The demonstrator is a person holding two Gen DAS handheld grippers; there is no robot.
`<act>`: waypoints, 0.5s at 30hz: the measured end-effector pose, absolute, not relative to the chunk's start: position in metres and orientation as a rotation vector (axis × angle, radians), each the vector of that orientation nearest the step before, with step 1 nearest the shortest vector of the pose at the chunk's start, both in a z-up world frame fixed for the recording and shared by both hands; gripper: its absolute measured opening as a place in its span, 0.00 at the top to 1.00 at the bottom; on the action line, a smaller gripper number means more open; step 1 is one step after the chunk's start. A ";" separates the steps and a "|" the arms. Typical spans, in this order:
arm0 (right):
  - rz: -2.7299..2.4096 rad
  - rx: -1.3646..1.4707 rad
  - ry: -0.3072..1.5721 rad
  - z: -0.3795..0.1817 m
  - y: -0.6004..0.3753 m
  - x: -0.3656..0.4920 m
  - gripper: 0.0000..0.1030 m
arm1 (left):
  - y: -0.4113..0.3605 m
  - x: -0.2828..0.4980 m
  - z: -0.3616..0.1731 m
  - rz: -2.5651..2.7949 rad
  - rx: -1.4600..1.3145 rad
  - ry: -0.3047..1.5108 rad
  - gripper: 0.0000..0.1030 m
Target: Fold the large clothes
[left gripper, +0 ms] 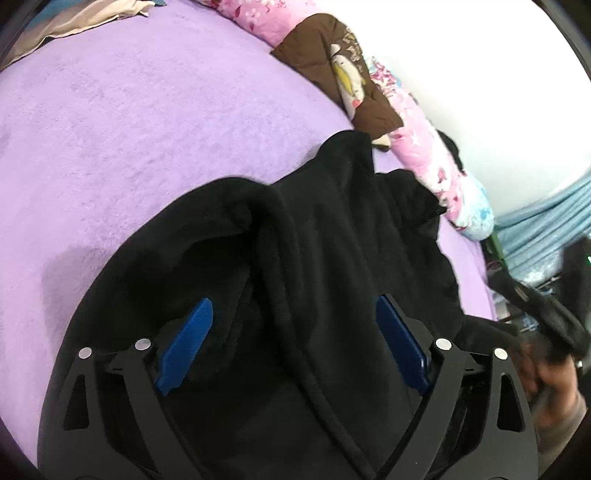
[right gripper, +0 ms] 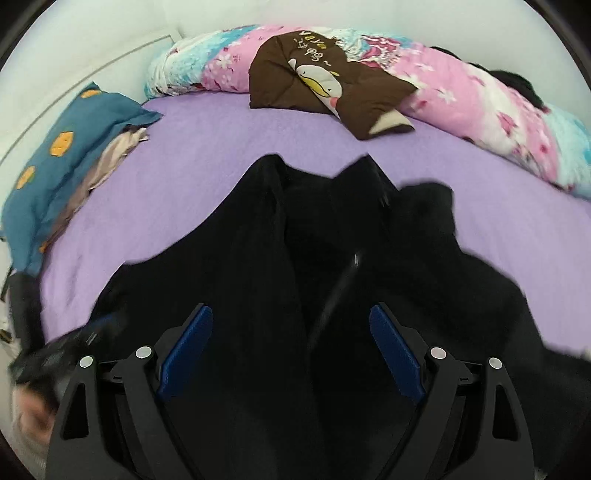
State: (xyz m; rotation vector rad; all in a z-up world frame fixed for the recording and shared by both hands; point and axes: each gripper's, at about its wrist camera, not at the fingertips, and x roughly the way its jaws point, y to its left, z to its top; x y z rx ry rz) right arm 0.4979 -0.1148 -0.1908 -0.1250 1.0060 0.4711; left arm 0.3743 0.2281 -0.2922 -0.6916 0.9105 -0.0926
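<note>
Both grippers, left (left gripper: 295, 343) and right (right gripper: 291, 347), hover with fingers spread wide above black jacket (left gripper: 332, 240) lying on purple bedsheet (left gripper: 129, 129).

A bed (right gripper: 229, 147) covered in a fuzzy lilac sheet fills both views, stretching away ahead of the fingers. Along its far edge, against a plain white wall (right gripper: 92, 33), lies a rolled quilt (right gripper: 480, 107) printed in pink and pale blue flowers, with a brown blanket (right gripper: 354, 88) bearing a cartoon duck draped over it. Far to the left of the fingers in the right wrist view sits a teal pillow (right gripper: 62, 147) with orange patches, beige cloth tucked under it. Far to the right in the left wrist view hangs light blue fabric (left gripper: 546, 221) above blurred clutter. The light is bright and even.
</note>
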 end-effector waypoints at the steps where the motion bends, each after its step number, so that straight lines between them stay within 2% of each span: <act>1: 0.464 -0.118 1.001 -0.188 -0.122 0.487 0.17 | 0.227 0.375 -0.294 -0.075 -0.687 0.917 0.16; 6: 0.428 -0.021 1.006 -0.183 -0.159 0.429 0.16 | 0.214 0.368 -0.286 -0.055 -0.627 0.900 0.16; 15: 0.448 -0.018 1.078 -0.225 -0.172 0.347 0.16 | 0.160 0.325 -0.254 -0.111 -0.419 0.829 0.16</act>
